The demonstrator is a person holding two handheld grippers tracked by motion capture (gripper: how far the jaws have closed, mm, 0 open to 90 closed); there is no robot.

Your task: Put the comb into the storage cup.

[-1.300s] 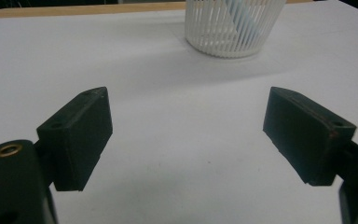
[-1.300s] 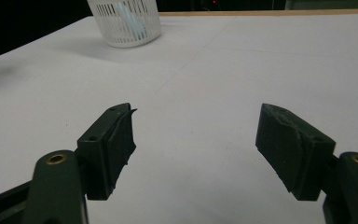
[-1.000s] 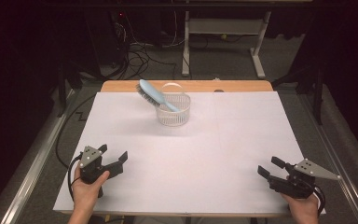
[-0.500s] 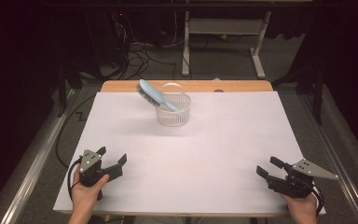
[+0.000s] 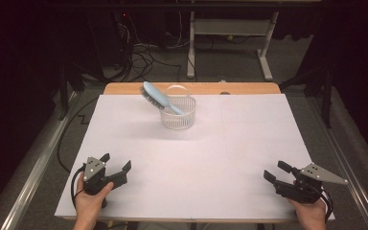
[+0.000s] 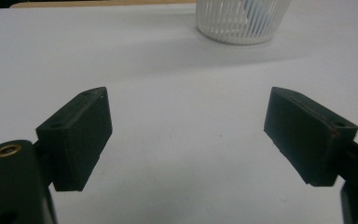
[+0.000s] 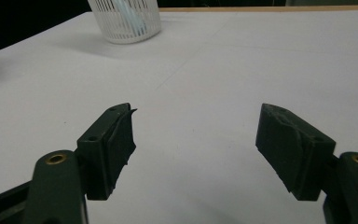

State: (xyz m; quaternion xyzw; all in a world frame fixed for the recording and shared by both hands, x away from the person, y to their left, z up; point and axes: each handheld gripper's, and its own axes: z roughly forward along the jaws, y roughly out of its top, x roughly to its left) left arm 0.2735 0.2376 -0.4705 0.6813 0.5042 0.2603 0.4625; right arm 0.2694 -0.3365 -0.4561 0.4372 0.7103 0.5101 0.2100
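The left tool (image 5: 116,164) rests low at the near left corner of the table (image 5: 230,158), held in a hand (image 5: 90,199) that comes in from the bottom edge; its jaws stand wide apart with nothing between them, and the left gripper view shows only bare white surface in the gap. The right tool (image 5: 277,171) sits at the near right corner in the other hand (image 5: 310,211), its jaws likewise spread and empty, a grey three-cornered plate (image 5: 324,174) on its top; both tools point toward the far side of the table.

A white slatted basket (image 5: 178,114) stands toward the far edge, a little left of the middle, well apart from both tools; a light blue hairbrush (image 5: 157,97) leans in it, handle end down inside, the bristled head sticking out over the rim toward the left; the bristles look dark, though the view is too small to be sure. The basket's lower wall (image 6: 238,21) shows at the top of the left gripper view, and again at the upper left (image 7: 127,19) of the right gripper view.
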